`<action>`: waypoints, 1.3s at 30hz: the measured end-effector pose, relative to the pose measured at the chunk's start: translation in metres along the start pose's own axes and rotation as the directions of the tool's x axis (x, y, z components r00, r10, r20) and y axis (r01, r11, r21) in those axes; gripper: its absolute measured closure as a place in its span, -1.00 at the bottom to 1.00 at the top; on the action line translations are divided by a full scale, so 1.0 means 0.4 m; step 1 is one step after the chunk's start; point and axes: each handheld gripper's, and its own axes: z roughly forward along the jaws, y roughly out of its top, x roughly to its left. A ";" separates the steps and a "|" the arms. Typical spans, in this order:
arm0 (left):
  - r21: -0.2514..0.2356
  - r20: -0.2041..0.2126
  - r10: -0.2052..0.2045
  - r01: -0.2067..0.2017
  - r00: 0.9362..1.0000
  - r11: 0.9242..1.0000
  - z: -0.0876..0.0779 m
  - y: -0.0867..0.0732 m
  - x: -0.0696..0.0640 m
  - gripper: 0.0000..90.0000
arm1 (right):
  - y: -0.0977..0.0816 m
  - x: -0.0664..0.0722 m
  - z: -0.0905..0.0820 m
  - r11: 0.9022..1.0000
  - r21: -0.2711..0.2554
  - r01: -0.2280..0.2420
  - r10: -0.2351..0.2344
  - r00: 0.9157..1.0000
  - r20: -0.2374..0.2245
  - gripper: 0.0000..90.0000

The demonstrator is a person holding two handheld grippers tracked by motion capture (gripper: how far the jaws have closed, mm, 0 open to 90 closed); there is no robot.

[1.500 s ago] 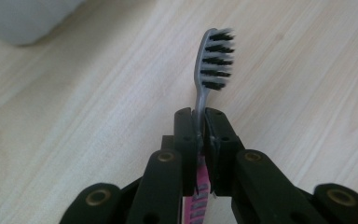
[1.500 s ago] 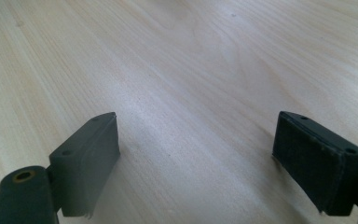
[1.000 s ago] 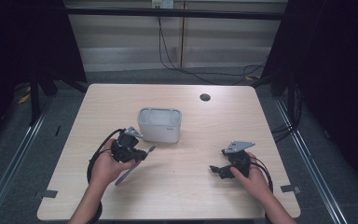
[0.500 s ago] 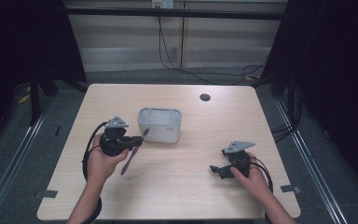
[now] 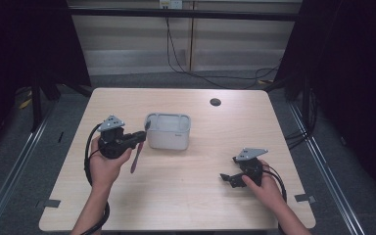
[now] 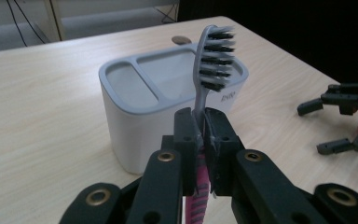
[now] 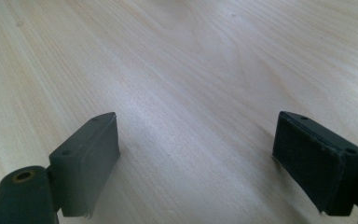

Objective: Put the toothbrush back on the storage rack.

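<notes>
A toothbrush [image 6: 210, 60] is seen clamped between the jaws of the left gripper [image 6: 203, 140]; its neck and head are grey, the head carries rows of dark bristles with pale tips, and the lower handle, seen below the pads, is pink with ribbed grips. In the left gripper view the brush is held about upright, head above the jaws and bristles turned to the right of that view; the pads are pressed flat on either side of the stem just below the neck. In the high view the pink handle [image 5: 136, 157] is seen hanging down from the left gripper [image 5: 138, 138], tilted a little, its tip above the wooden table [image 5: 200, 205].

A pale grey holder [image 5: 169, 131] with an open, divided top is taken as landmark; the toothbrush is held just to the left of the holder in the high view, close beside its wall and apart from it as far as can be told; in the left gripper view the holder [image 6: 135, 121] stands right behind the brush head.

The right gripper [image 5: 231, 177] is held well to the right of the holder and nearer the person, low over the table; its jaws are spread wide in the right gripper view, with nothing but bare wood [image 7: 191, 70] between the pads [image 7: 91, 158]. A small dark disc [image 5: 215, 102] lies beyond the holder, near the far edge.
</notes>
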 end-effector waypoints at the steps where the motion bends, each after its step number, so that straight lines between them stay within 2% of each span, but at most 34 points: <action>1: -0.007 -0.002 0.001 -0.001 1.000 1.000 0.000 0.003 0.000 0.87 | 0.000 0.000 0.000 1.000 0.000 0.000 0.000 1.000 0.000 -0.69; 9: -0.056 -0.014 -0.010 0.009 1.000 0.998 0.005 0.021 -0.002 0.87 | 0.000 0.000 0.000 1.000 0.000 0.000 0.000 1.000 0.000 -0.69; 13: -0.085 -0.036 -0.018 0.015 0.999 0.996 0.006 0.035 0.000 0.87 | 0.000 0.000 0.000 1.000 0.000 0.000 0.000 1.000 0.000 -0.69; 20: -0.110 -0.047 -0.019 0.014 0.999 0.994 0.005 0.051 0.006 0.87 | 0.000 0.000 0.000 1.000 0.000 0.000 0.000 1.000 0.000 -0.69; 29: -0.158 -0.054 -0.037 0.029 0.998 0.987 0.004 0.079 0.012 0.87 | 0.000 0.000 0.000 1.000 0.000 0.000 0.000 1.000 0.000 -0.69; 39: -0.191 -0.067 -0.029 0.015 0.997 0.981 0.007 0.111 0.013 0.87 | 0.000 0.000 0.000 1.000 0.000 -0.001 0.001 1.000 0.000 -0.69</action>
